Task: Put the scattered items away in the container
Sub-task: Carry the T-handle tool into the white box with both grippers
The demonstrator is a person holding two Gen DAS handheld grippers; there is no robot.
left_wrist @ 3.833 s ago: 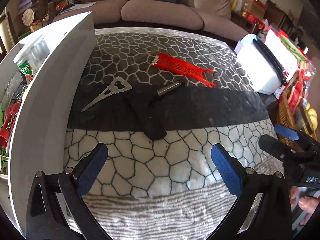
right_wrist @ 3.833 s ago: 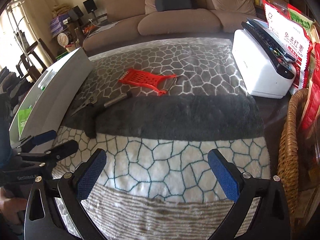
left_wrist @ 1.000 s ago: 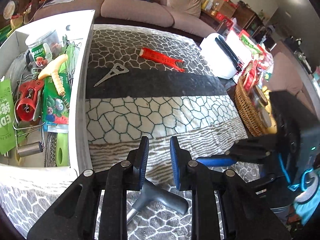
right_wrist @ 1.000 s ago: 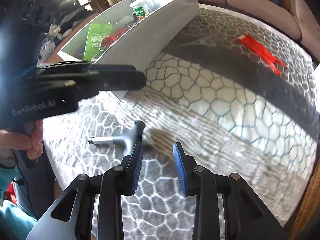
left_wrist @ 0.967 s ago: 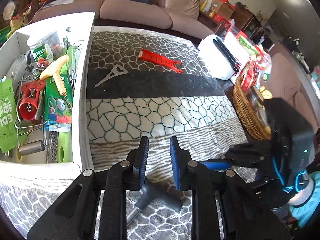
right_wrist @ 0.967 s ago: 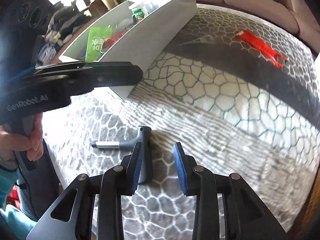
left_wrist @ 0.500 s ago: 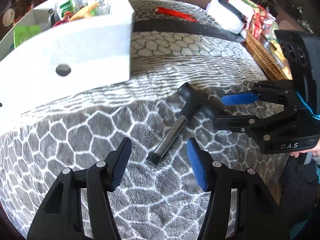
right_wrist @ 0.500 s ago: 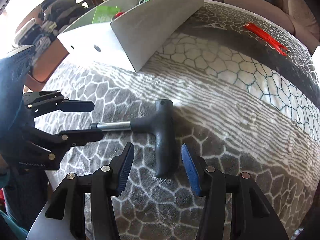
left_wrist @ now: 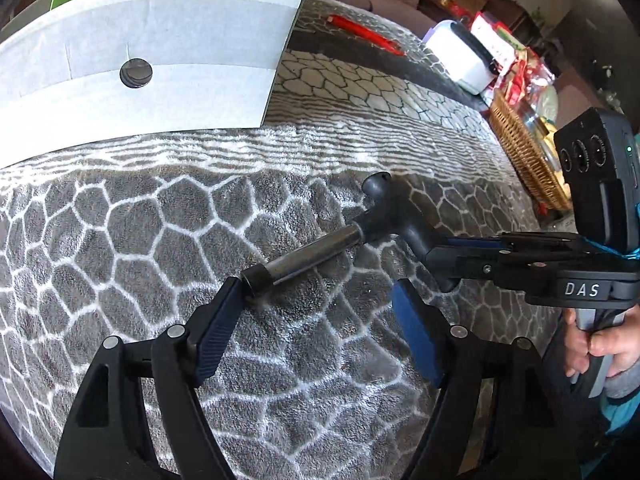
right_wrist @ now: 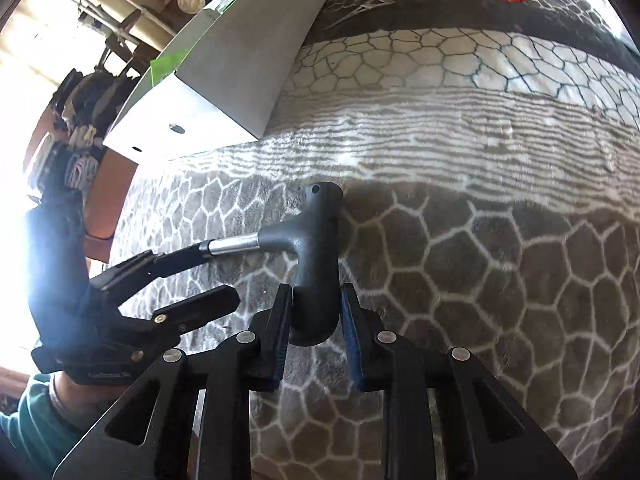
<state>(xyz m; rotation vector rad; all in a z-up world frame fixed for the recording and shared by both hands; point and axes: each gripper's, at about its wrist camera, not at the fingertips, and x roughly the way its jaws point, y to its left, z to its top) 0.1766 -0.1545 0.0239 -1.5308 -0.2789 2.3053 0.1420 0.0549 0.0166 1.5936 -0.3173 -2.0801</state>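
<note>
A T-handle tool with a black grip and a steel shaft lies on the patterned blanket. My right gripper is shut on the tool's black grip. My left gripper is open, and its left pad touches the shaft's socket end. The white container box stands to the far left, with items inside. A red grater and a metal opener lie farther up the blanket.
A white appliance and a wicker basket with packets stand at the right edge. A sofa runs along the far side. The box's near corner is a short way beyond the tool.
My right gripper has closed around the tool's black grip. My left gripper has opened wider and moved in on the shaft's end.
</note>
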